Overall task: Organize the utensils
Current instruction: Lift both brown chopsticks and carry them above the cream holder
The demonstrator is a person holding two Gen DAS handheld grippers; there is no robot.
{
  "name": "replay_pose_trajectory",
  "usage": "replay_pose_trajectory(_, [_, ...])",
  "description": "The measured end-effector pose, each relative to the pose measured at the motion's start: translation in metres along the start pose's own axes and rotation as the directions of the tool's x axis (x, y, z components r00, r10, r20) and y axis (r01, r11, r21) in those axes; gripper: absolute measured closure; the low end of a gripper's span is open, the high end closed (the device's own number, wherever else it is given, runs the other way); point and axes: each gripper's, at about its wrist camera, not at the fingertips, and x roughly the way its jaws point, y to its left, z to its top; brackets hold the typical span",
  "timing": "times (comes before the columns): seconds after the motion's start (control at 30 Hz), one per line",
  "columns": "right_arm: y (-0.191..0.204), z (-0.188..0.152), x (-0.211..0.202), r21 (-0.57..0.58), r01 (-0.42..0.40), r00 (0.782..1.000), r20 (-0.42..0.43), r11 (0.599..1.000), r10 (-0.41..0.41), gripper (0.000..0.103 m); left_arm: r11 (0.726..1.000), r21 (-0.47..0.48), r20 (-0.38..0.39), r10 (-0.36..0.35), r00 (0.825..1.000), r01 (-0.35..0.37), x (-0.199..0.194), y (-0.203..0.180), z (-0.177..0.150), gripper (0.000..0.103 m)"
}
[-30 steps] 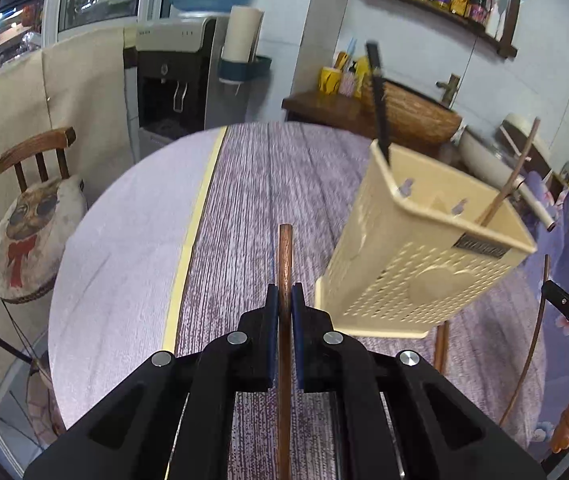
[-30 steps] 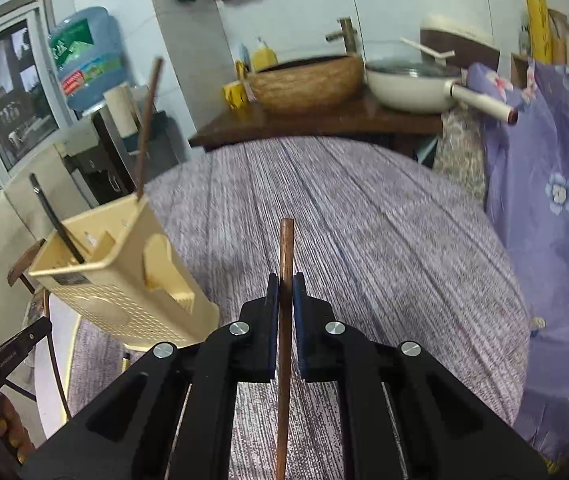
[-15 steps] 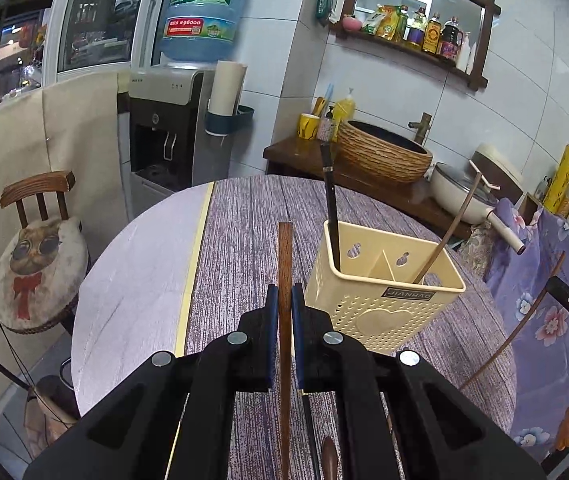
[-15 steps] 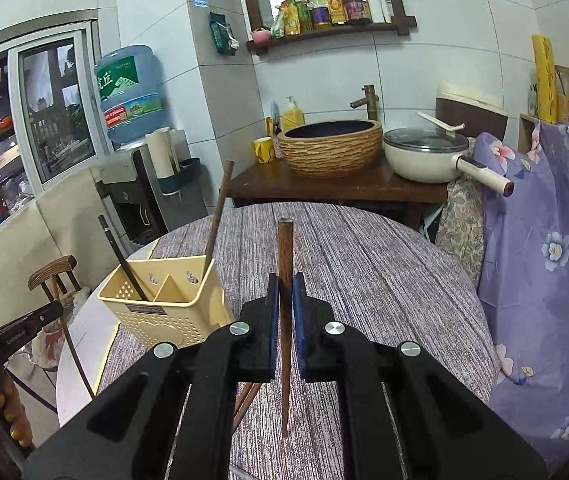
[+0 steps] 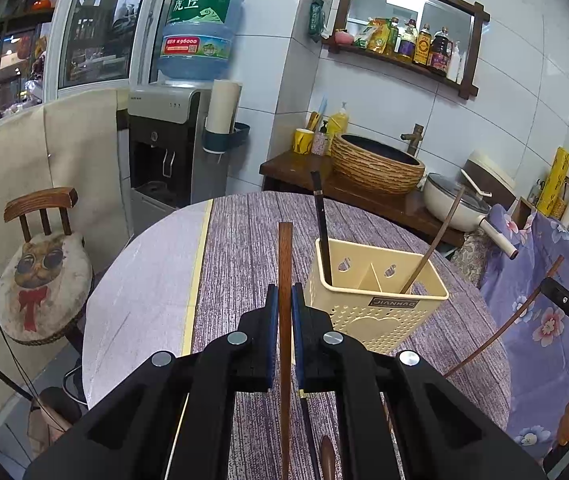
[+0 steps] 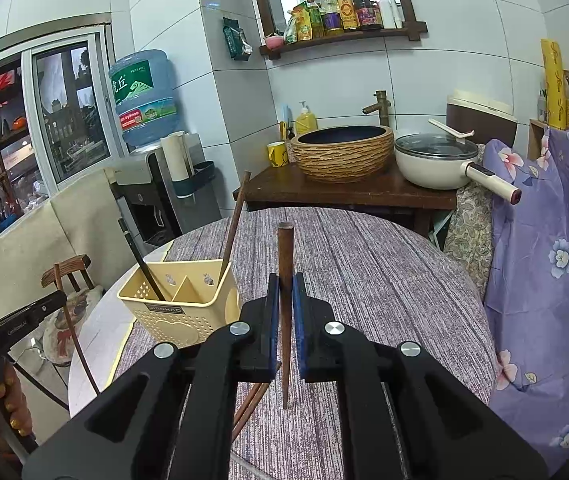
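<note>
Looking first through the left wrist camera, we find the left gripper (image 5: 282, 312) clamped on a brown chopstick (image 5: 284, 264) that stands upright between the blue pads. A second ago the yellow utensil basket (image 5: 372, 300) filled the 3 o'clock side, large, close and steeply tilted in the frame; now it sits level on the purple striped table (image 5: 244, 248) at about 2 o'clock of the gripper, smaller and farther below. We read this as our hand having lifted and levelled out. A black chopstick (image 5: 320, 216) leans in the basket's left compartment, a thin brown one (image 5: 432, 240) in its right. At 4 o'clock the right gripper's chopstick shows as a thin brown line.

Turning to the right wrist camera, we see the right gripper (image 6: 283, 312) likewise clenched on a brown chopstick (image 6: 285, 264), whose lower tip hangs free above the cloth. The basket (image 6: 180, 312) lies at 9 o'clock, where before it pressed into the lower left corner, tilted. More loose chopsticks (image 6: 250, 404) lie on the table at 7 o'clock under the fingers.

For the task, we judge both sticks are picked up and raised clear; dropping them into the basket comes next, and others remain on the table.
</note>
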Motion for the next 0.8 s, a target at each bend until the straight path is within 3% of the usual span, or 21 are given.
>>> replay_pose_trajectory(0.2, [0.002, 0.013, -0.005, 0.001, -0.032, 0.999, -0.003, 0.999, 0.032, 0.095, 1.000, 0.000, 0.022, -0.027, 0.999, 0.027, -0.010, -0.002, 0.014, 0.095])
replay_pose_trajectory(0.4, [0.014, 0.050, -0.025, -0.015, -0.089, 0.996, 0.024, 0.996, 0.090, 0.095, 0.996, -0.029, 0.097, -0.083, 0.992, 0.086, -0.035, -0.004, 0.053, 0.095])
replay_pose_trajectory(0.57, [0.030, 0.097, -0.049, -0.031, -0.133, 0.987, 0.091, 0.991, 0.136, 0.095, 0.994, -0.039, 0.232, -0.089, 0.969, 0.101, -0.055, -0.018, 0.098, 0.095])
replay_pose_trajectory(0.8, [0.057, 0.145, -0.045, -0.032, -0.155, 0.974, 0.165, 0.987, 0.158, 0.095, 0.992, -0.074, 0.347, -0.069, 0.935, 0.101, -0.031, -0.038, 0.139, 0.095])
